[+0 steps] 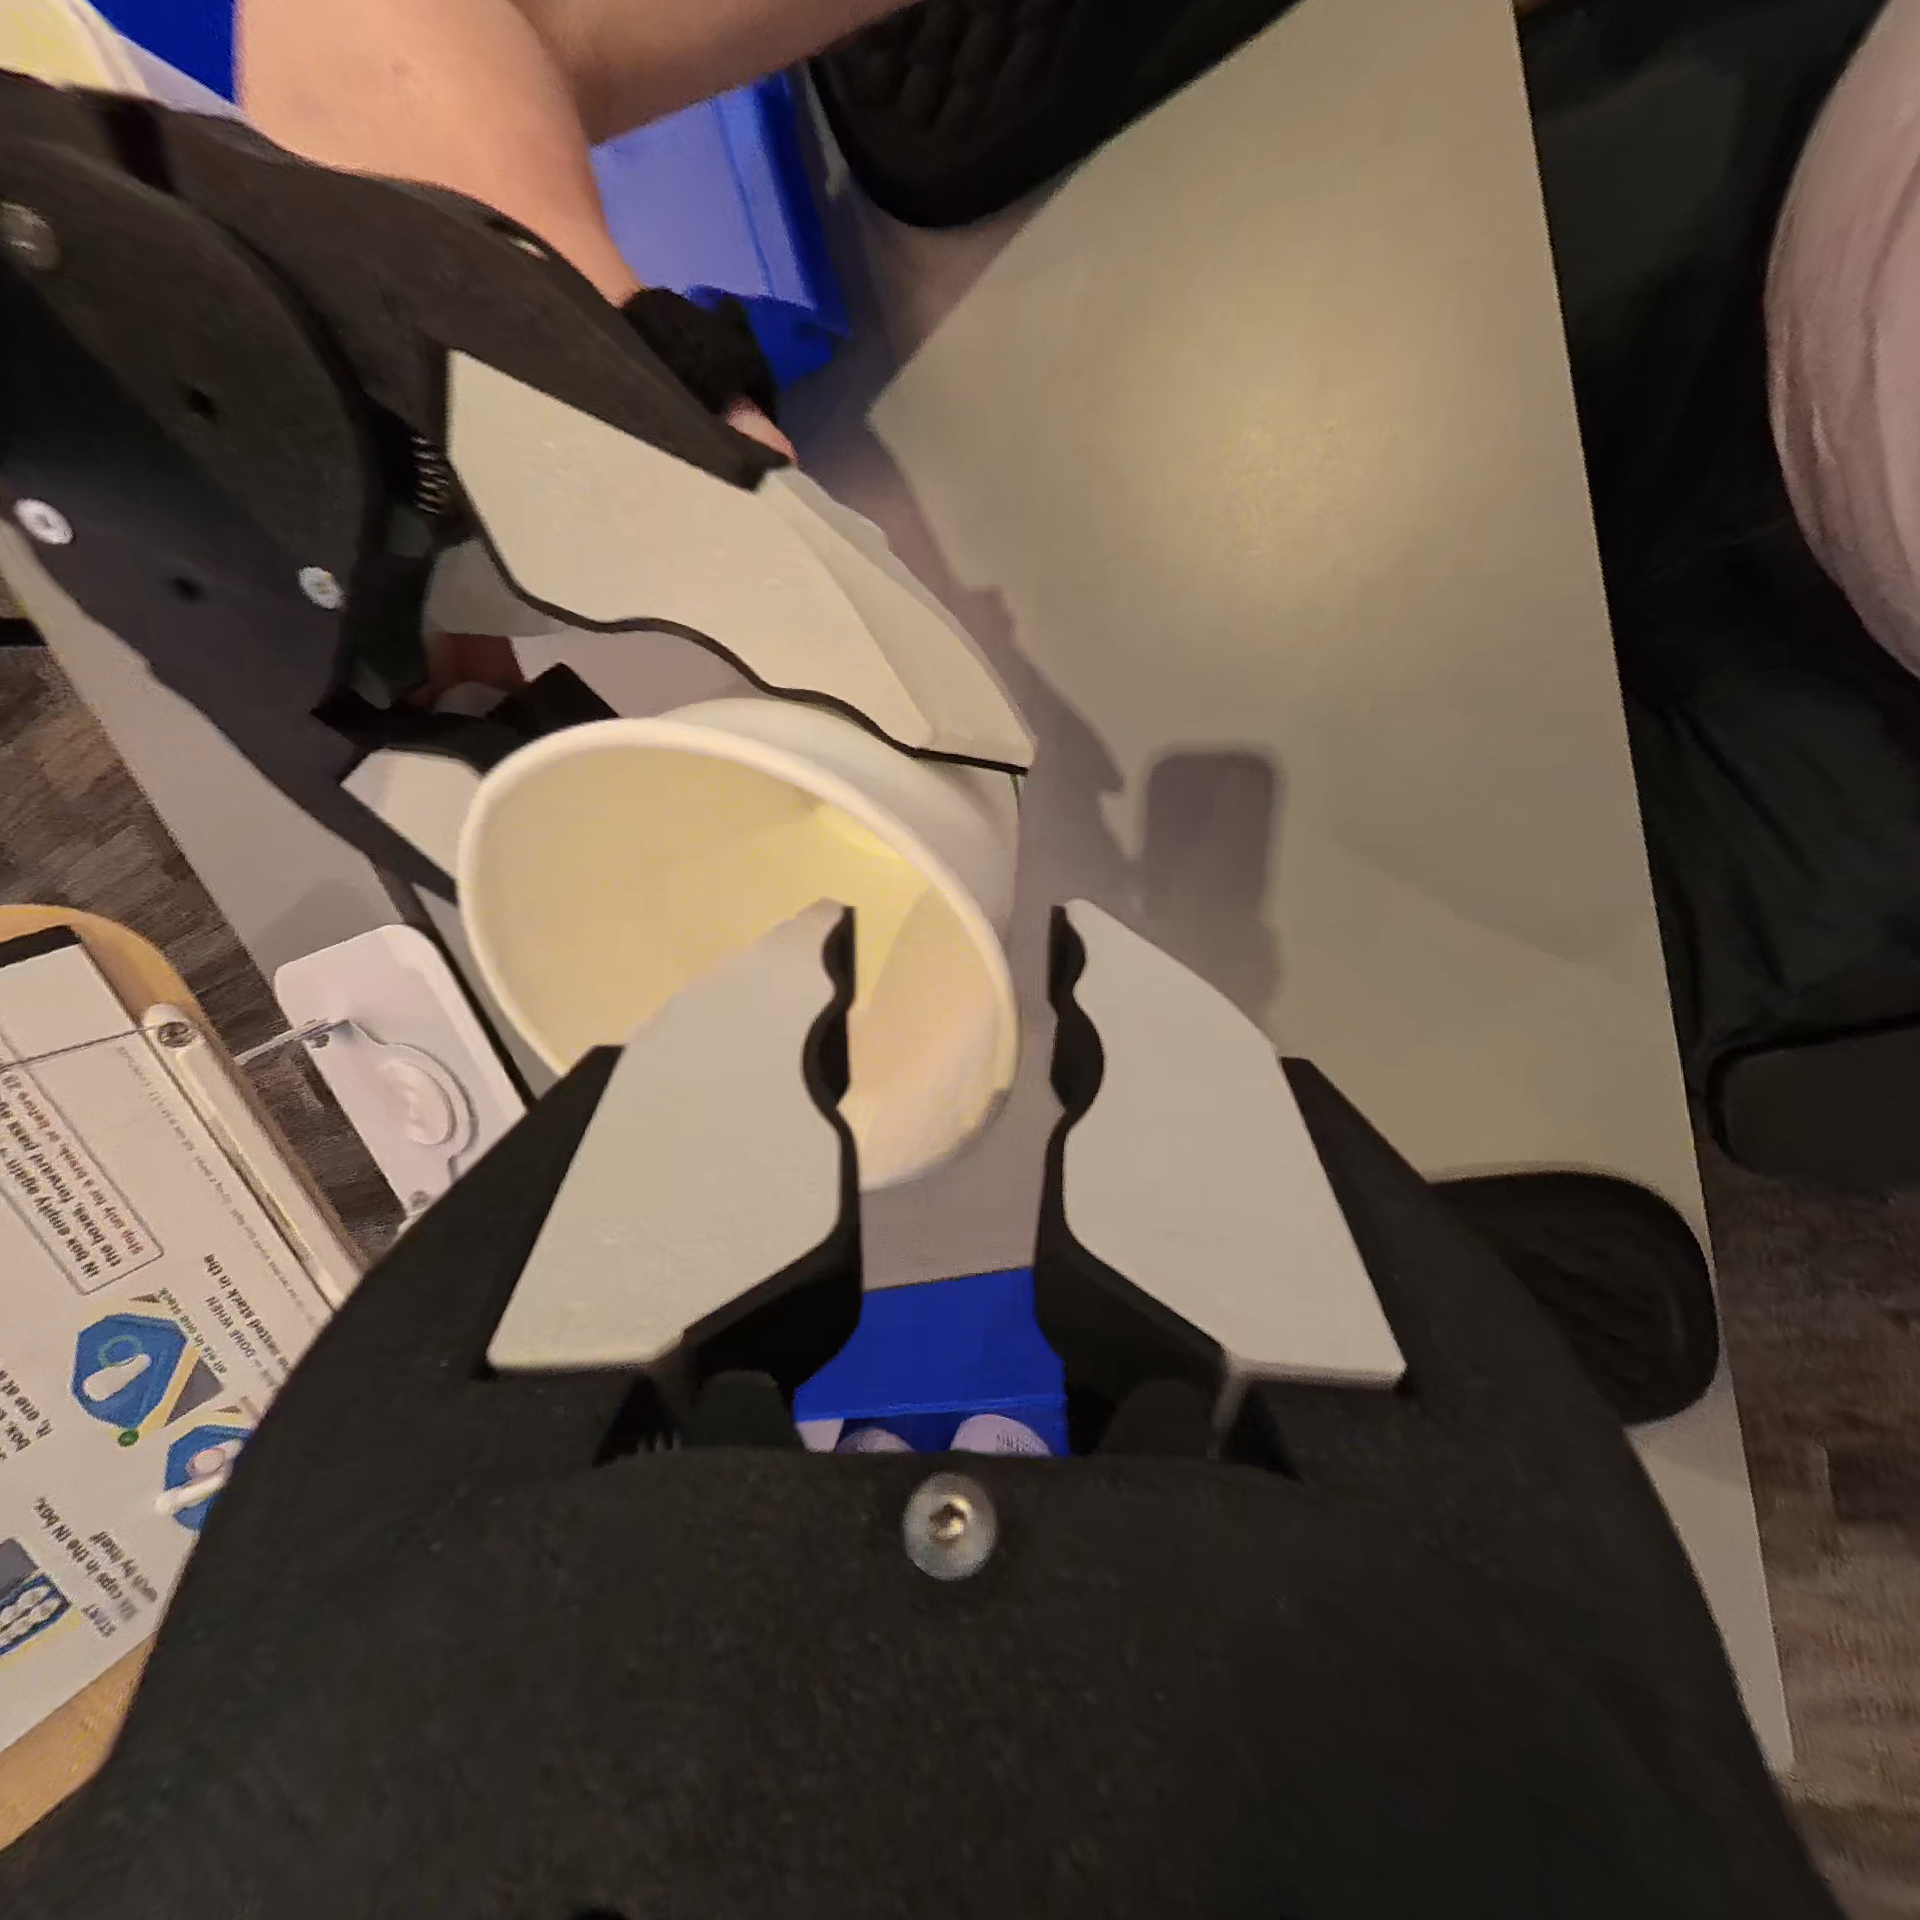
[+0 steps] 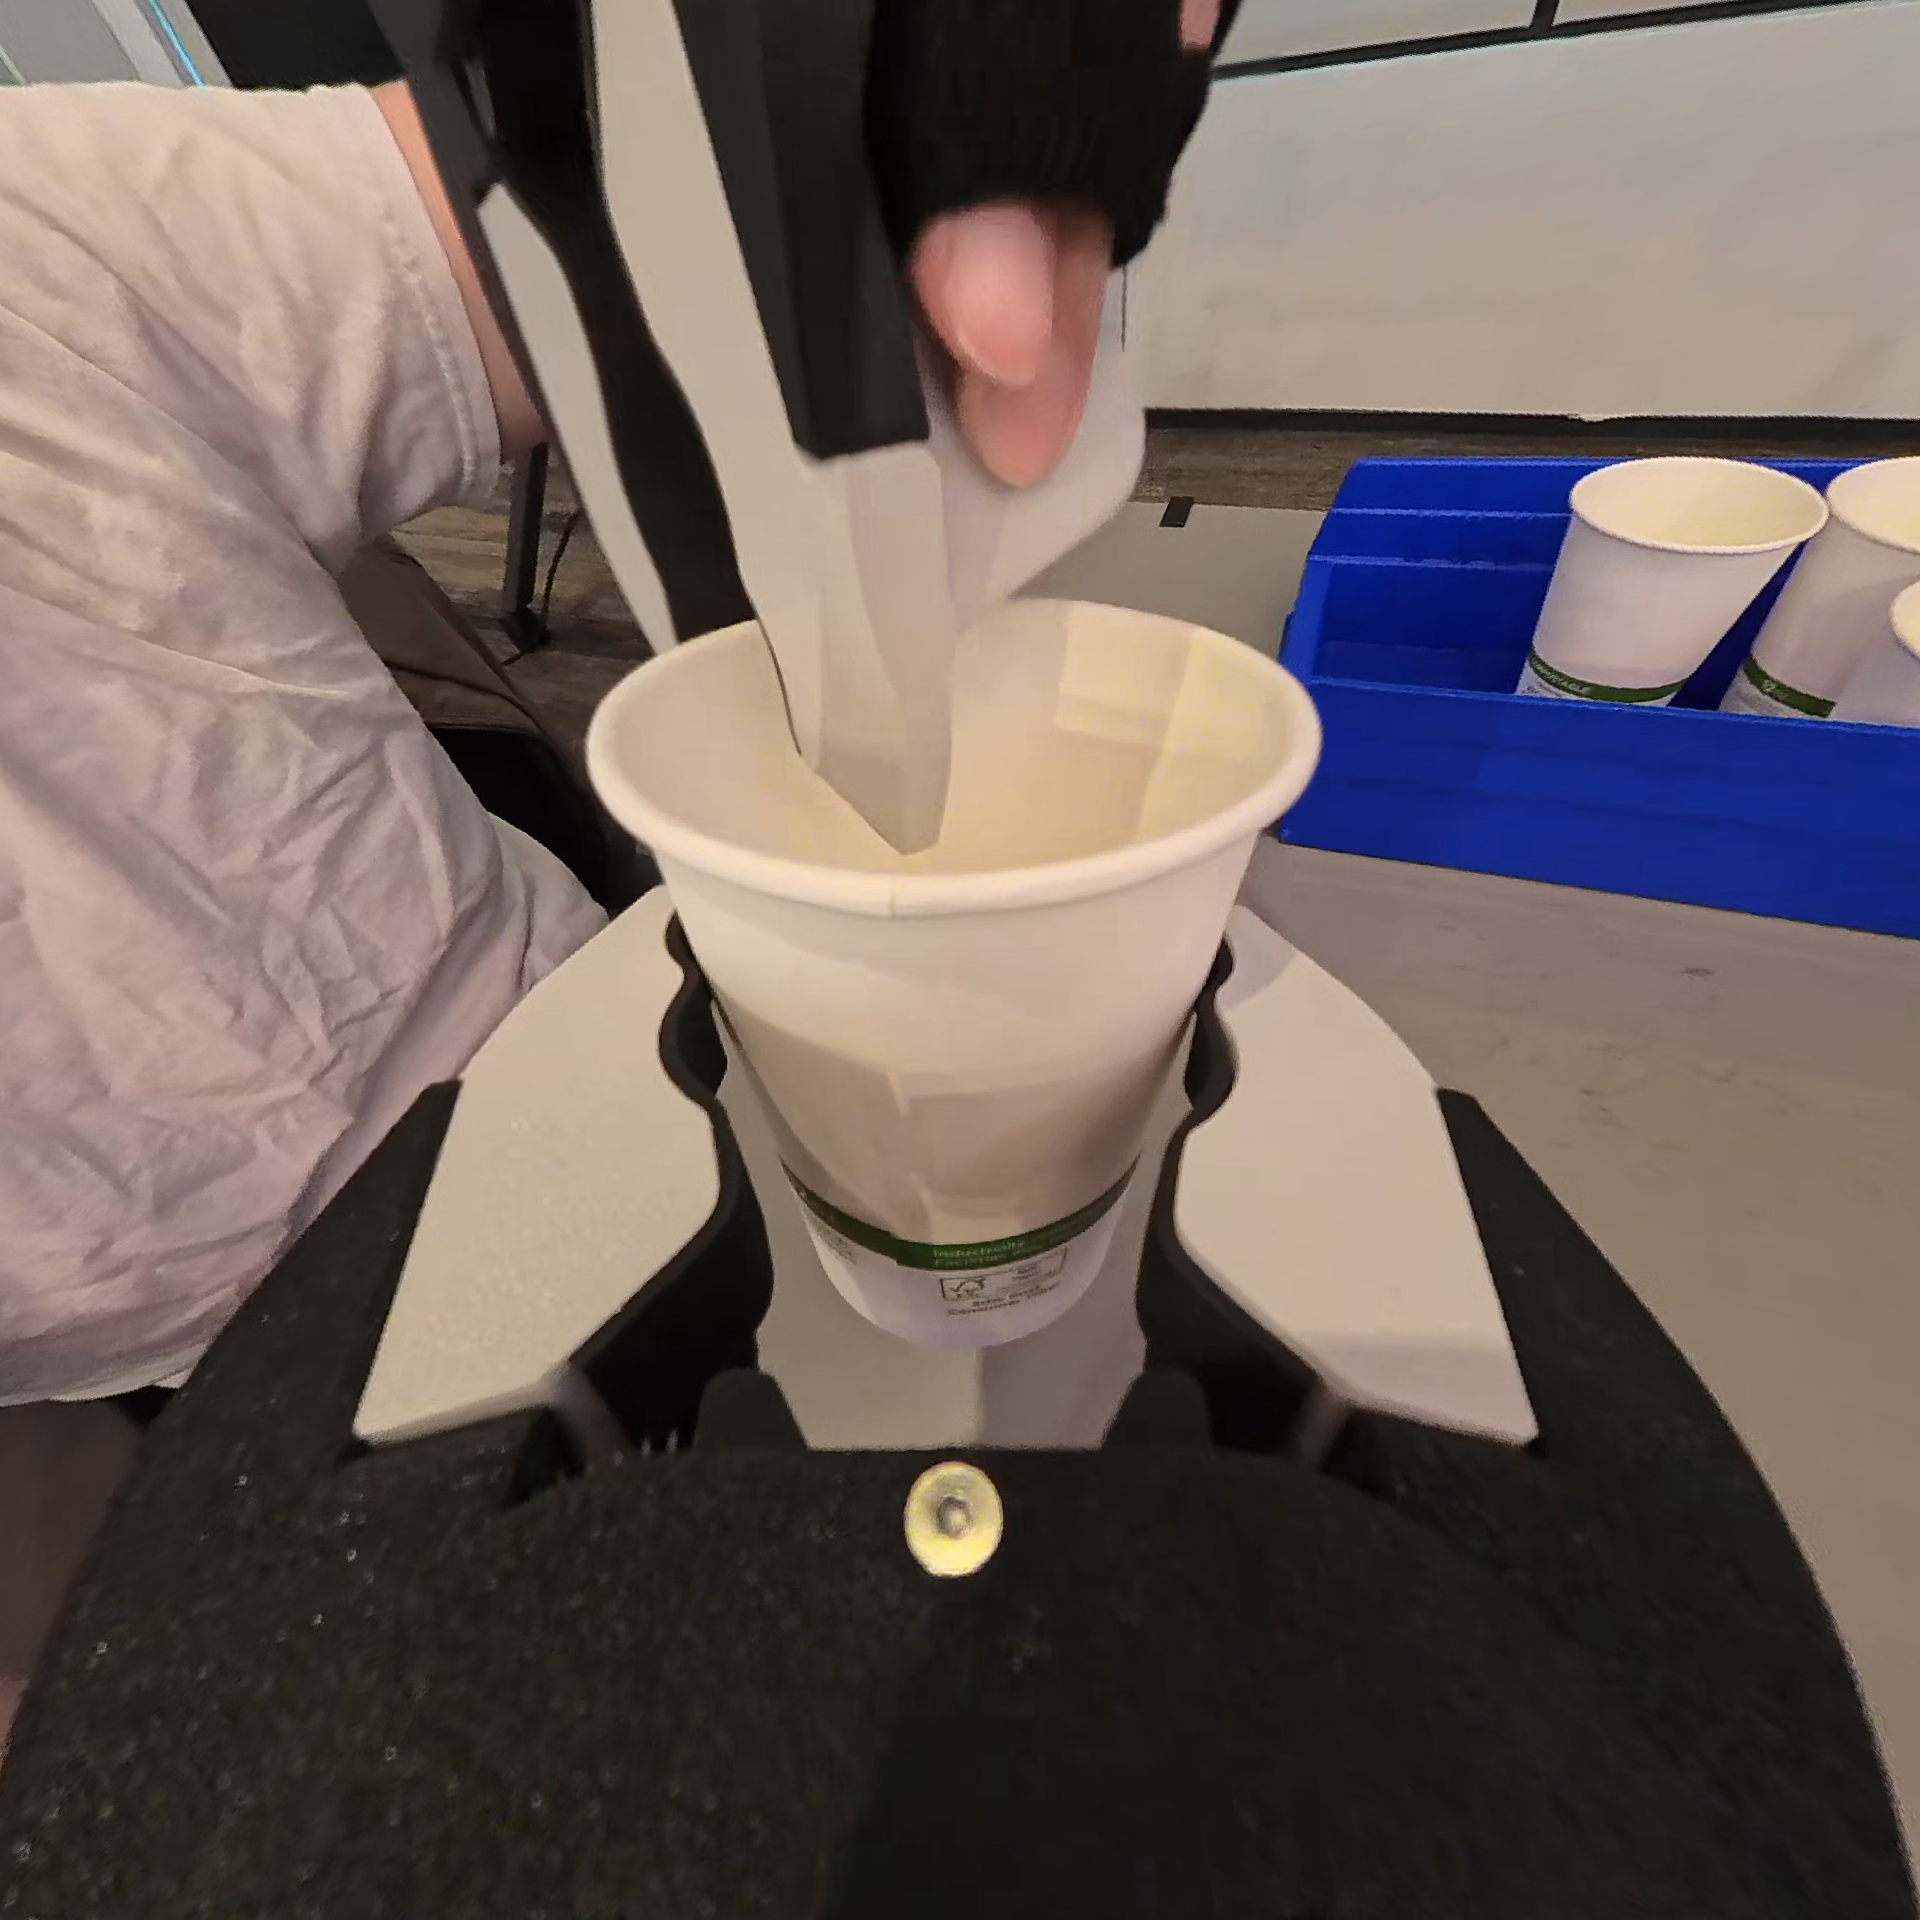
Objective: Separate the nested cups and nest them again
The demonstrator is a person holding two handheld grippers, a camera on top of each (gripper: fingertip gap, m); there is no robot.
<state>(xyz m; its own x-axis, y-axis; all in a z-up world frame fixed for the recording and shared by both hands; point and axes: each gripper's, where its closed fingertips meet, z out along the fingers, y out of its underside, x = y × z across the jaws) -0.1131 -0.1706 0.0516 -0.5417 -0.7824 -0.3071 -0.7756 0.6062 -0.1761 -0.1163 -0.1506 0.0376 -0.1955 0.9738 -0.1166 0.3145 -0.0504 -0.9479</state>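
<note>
A white paper cup [image 2: 935,1039] with a green band near its base is held upright between the fingers of my right gripper [image 2: 951,935], which is shut on its sides. My left gripper [image 2: 935,727] comes down from above with its jaws apart. One finger [image 2: 862,675] reaches inside the cup and the other is at the far rim. In the left wrist view the cup [image 1: 707,883] shows its open mouth. My left gripper [image 1: 951,920] straddles its rim, and the right gripper's finger [image 1: 675,582] lies over the cup. I cannot tell if a second cup sits inside.
A blue bin [image 2: 1558,769] with several upright white cups [image 2: 1673,582] stands on the grey table [image 2: 1558,1039] at the right. A person in a light shirt [image 2: 208,623] is close on the left. An instruction sheet on a wooden board [image 1: 94,1247] lies at the left.
</note>
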